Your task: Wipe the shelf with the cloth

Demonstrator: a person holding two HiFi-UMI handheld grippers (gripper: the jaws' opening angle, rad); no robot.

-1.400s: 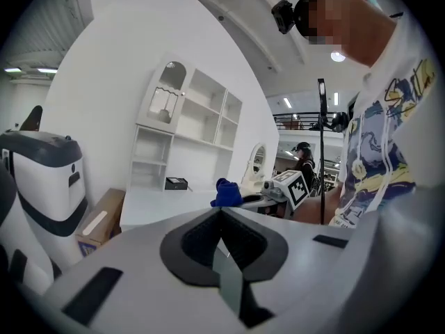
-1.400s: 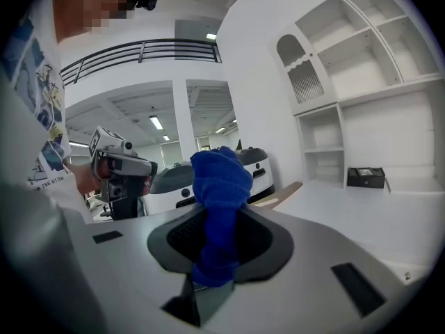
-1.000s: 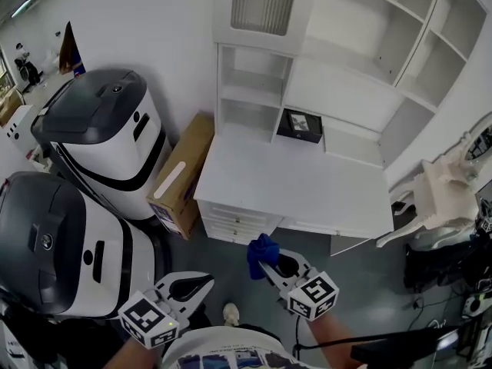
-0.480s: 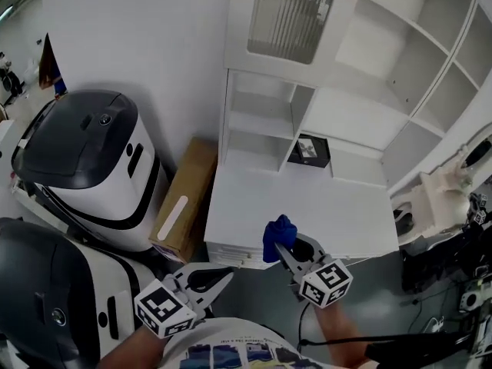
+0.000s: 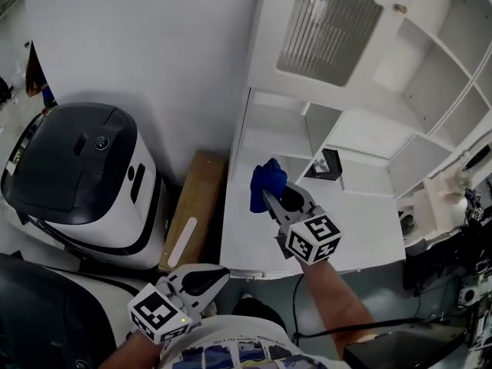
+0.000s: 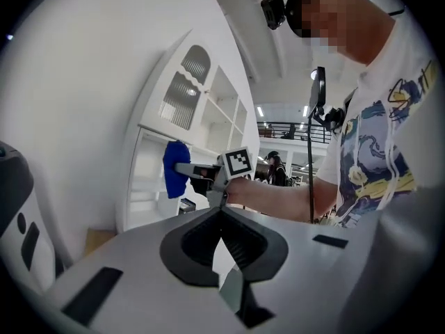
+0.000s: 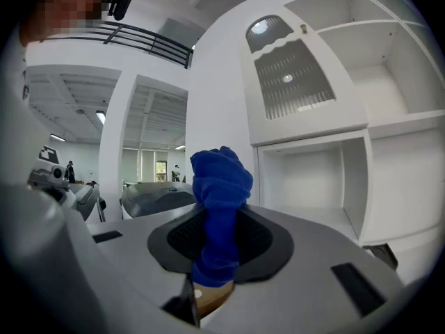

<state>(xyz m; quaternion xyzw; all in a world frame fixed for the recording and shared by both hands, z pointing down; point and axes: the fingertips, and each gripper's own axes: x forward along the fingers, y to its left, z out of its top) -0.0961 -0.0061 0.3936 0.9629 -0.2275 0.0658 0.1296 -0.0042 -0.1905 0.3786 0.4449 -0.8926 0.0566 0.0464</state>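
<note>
A bunched blue cloth (image 5: 265, 181) sticks out of my right gripper (image 5: 269, 193), which is shut on it. It hangs over the back left of the white desk top (image 5: 346, 233), just in front of the lowest open compartment (image 5: 273, 129) of the white shelf unit. In the right gripper view the cloth (image 7: 219, 207) stands up between the jaws, with that compartment (image 7: 313, 179) straight ahead. My left gripper (image 5: 217, 273) stays low by the person's body, shut on nothing. The left gripper view shows the cloth (image 6: 174, 168) held out toward the shelf.
A small black box (image 5: 327, 164) sits in a lower compartment to the right. Above is a cabinet door with ribbed glass (image 5: 330, 25). A cardboard box (image 5: 192, 217) leans between the wall and the desk. A white and grey machine (image 5: 77, 175) stands left, a white chair (image 5: 442, 198) right.
The right gripper carried the cloth up and forward, from in front of the desk's edge to over its back left by the shelf. The view has closed in on the shelf. The left gripper stayed low.
</note>
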